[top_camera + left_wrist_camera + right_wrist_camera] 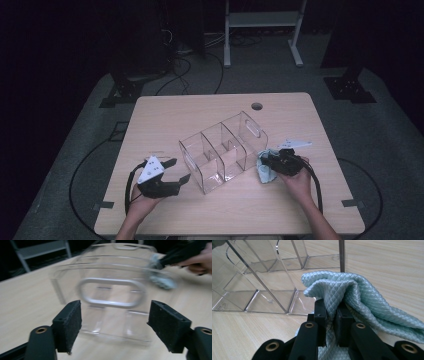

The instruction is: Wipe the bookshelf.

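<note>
From the high view, the clear organizer (223, 151) sits diagonally mid-desk (165, 112), with bare wood toward the far edge and left corners. The left gripper (177, 171), near the front-left edge, stands spread with nothing between its jaws, just short of the organizer. In the left gripper view, its jaws frame the organizer's handle end (111, 292) without touching. In the right gripper view, the right gripper (331, 312) pinches a pale green cloth (352, 290) against the organizer's side.

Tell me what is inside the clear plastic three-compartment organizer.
Nothing: the clear plastic three-compartment organizer has bare compartments, with table visible through. The pale green quilted cloth stays outside it.
</note>
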`<state>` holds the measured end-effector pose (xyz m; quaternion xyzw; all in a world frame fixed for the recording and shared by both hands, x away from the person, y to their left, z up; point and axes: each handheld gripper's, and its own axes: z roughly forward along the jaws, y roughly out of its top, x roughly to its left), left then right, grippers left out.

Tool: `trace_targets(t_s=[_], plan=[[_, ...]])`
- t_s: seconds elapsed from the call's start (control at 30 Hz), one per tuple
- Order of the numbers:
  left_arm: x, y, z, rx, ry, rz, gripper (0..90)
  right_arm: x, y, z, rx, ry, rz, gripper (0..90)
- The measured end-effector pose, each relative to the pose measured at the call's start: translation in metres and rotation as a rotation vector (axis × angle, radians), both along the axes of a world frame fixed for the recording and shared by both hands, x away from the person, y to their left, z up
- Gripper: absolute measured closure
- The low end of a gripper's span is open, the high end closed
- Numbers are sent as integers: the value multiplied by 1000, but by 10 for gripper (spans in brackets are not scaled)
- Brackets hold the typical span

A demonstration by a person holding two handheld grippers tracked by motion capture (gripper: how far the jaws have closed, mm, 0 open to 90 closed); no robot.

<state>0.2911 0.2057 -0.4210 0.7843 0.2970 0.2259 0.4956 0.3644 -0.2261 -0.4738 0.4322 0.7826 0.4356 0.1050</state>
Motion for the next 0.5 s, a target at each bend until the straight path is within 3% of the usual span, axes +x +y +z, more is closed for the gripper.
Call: trace_targets(t_s=[0.2, 0.5], plan=[[28, 9, -2, -16, 32, 53, 181, -1, -1, 1, 4, -10, 2, 815], [53, -1, -11, -4, 47, 52, 167, -4, -4, 5, 9, -11, 14, 816]])
